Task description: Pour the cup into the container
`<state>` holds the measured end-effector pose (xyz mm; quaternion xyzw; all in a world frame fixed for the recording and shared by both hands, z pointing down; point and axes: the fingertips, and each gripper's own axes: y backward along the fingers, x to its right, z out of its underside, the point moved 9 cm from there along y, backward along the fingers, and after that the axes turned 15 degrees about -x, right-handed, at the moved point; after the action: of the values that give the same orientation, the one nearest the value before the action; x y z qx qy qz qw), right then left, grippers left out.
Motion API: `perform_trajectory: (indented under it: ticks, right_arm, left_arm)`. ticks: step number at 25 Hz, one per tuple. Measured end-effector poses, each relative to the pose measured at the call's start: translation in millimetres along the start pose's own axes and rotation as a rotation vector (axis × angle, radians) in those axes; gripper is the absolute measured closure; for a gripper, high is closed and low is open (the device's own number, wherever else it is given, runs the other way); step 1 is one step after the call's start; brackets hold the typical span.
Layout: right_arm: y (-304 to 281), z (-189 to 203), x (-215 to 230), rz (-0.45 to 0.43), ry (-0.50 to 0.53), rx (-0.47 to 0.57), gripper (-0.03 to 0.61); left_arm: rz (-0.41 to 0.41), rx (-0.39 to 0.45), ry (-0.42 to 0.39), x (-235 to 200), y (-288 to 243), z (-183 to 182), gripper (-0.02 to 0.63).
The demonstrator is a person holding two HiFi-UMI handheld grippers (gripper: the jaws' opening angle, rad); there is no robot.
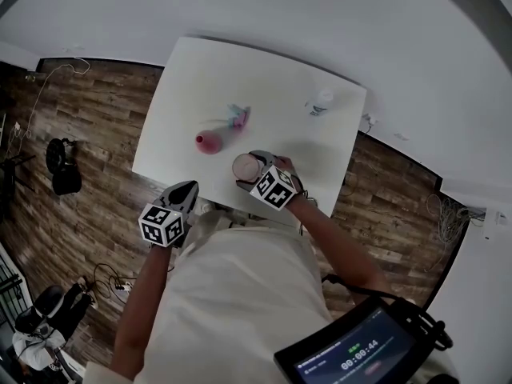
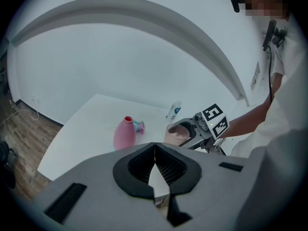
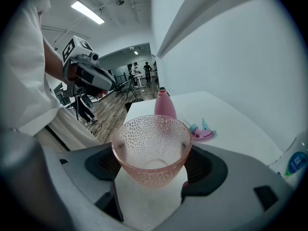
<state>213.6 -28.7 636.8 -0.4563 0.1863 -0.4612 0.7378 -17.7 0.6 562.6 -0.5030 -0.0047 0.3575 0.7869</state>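
Observation:
A pink dimpled glass cup (image 3: 153,150) stands upright between the jaws of my right gripper (image 3: 154,160), whose pads press its sides; it looks empty. In the head view the cup (image 1: 246,167) is over the near part of the white table (image 1: 184,102), with the right gripper (image 1: 258,166) around it. The container, a pink bottle with a red mouth (image 1: 210,142), stands upright just left of the cup and apart from it, and shows too in the left gripper view (image 2: 124,134). My left gripper (image 1: 184,190) hangs off the table's near edge, shut with nothing in it (image 2: 154,146).
A small pink and teal object (image 1: 238,117) lies behind the bottle. A clear water bottle (image 1: 320,102) stands at the far right of the table. Wood floor surrounds the table, with cables and a black bag at the left. People stand far off in the room.

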Motion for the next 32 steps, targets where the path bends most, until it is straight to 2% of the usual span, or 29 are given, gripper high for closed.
perform_trajectory:
  ticks: [16,32]
  right_arm:
    - [-32.3,0.7,4.4,0.004,0.073,-0.066,0.206]
    - [-54.4,-2.4,12.9,-0.020,0.075,-0.081,0.206]
  left_arm:
    - [-0.028,-0.031,-0.002,-5.1,1.8,3.1,0.602]
    - [-0.039,-0.046,0.019,-14.0,3.3,6.8,0.603]
